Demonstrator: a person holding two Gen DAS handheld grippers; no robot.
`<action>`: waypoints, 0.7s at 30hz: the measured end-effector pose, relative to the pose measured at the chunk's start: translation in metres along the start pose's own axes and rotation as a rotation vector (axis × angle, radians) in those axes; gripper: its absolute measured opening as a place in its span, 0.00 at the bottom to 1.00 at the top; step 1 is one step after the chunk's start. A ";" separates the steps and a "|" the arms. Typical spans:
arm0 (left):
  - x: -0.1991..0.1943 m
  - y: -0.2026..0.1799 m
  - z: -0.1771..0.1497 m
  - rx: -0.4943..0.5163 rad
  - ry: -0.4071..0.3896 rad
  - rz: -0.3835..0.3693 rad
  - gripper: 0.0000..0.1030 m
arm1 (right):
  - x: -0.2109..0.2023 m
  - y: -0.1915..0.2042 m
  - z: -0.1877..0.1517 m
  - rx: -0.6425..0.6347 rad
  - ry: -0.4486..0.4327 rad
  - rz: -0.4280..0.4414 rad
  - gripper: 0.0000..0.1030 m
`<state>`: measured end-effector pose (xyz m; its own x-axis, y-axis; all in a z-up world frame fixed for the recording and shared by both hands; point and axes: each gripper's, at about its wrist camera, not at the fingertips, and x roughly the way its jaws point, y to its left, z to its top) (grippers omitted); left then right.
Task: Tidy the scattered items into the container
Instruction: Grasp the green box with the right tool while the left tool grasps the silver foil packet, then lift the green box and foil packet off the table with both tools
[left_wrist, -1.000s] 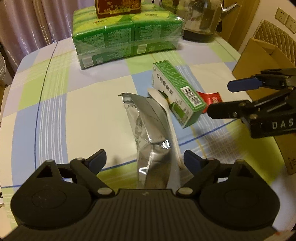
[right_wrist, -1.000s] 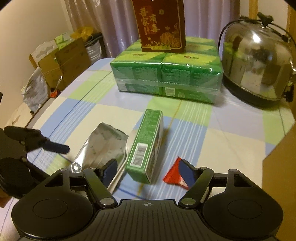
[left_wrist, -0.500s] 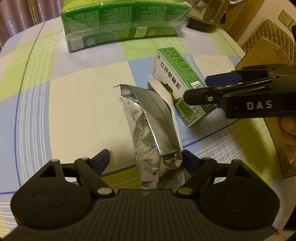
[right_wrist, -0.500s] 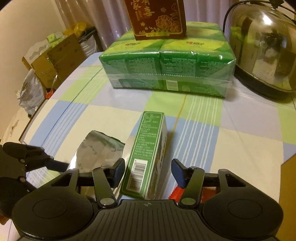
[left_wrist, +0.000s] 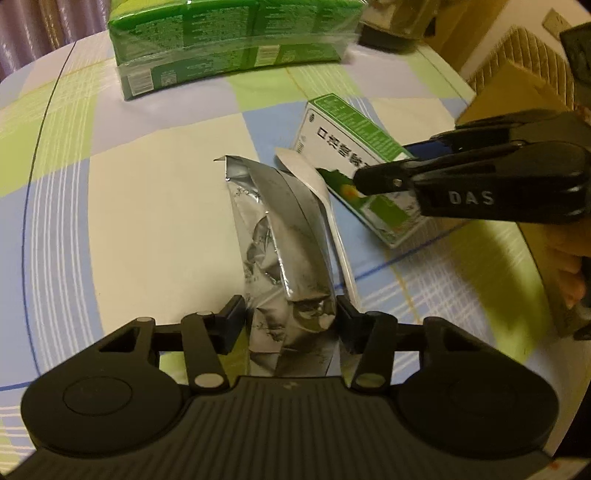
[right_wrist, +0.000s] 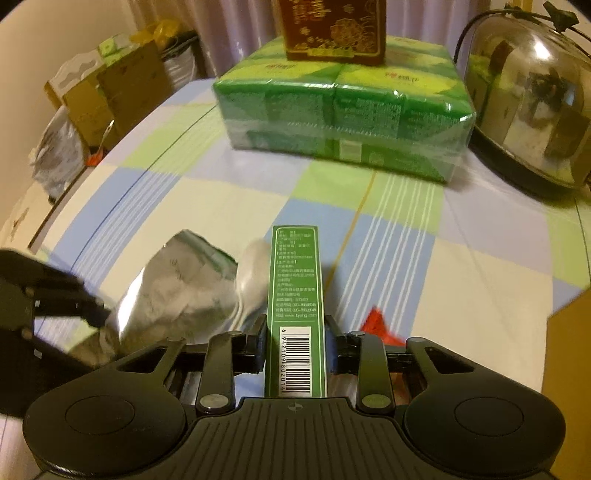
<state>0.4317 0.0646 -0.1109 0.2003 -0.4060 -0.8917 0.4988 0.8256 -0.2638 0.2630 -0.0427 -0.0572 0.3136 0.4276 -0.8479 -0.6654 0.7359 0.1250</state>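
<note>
My left gripper (left_wrist: 291, 317) is shut on the near end of a crumpled silver foil pouch (left_wrist: 280, 236) that lies on the checked tablecloth. A white plastic spoon (left_wrist: 325, 206) lies along the pouch's right side. My right gripper (right_wrist: 295, 339) is shut on a green and white medicine box (right_wrist: 297, 295), pads on both long sides; it also shows in the left wrist view (left_wrist: 354, 155). A red wrapper (right_wrist: 378, 325) lies just right of the box. The cardboard container (left_wrist: 524, 96) stands at the table's right edge.
A wrapped pack of green tissue boxes (right_wrist: 343, 122) stands at the back with a dark red tin (right_wrist: 332, 29) on top. A domed steel kettle (right_wrist: 528, 99) is at the back right. Cardboard boxes and bags (right_wrist: 92, 96) sit beyond the table's left edge.
Both grippers moved forward and closed: the left on the foil pouch, the right on the green box. The right gripper now sits over the box in the left wrist view.
</note>
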 end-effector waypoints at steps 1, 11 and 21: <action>-0.002 -0.001 -0.004 0.008 0.009 0.000 0.41 | -0.005 0.003 -0.007 -0.004 0.005 0.006 0.26; -0.040 -0.041 -0.099 0.125 0.093 -0.009 0.40 | -0.066 0.043 -0.116 -0.033 0.042 0.034 0.26; -0.070 -0.080 -0.182 0.228 0.166 -0.031 0.46 | -0.108 0.066 -0.196 -0.059 0.050 -0.030 0.27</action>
<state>0.2243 0.0985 -0.0948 0.0508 -0.3443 -0.9375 0.6828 0.6970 -0.2190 0.0523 -0.1435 -0.0586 0.3007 0.3779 -0.8757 -0.6954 0.7152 0.0699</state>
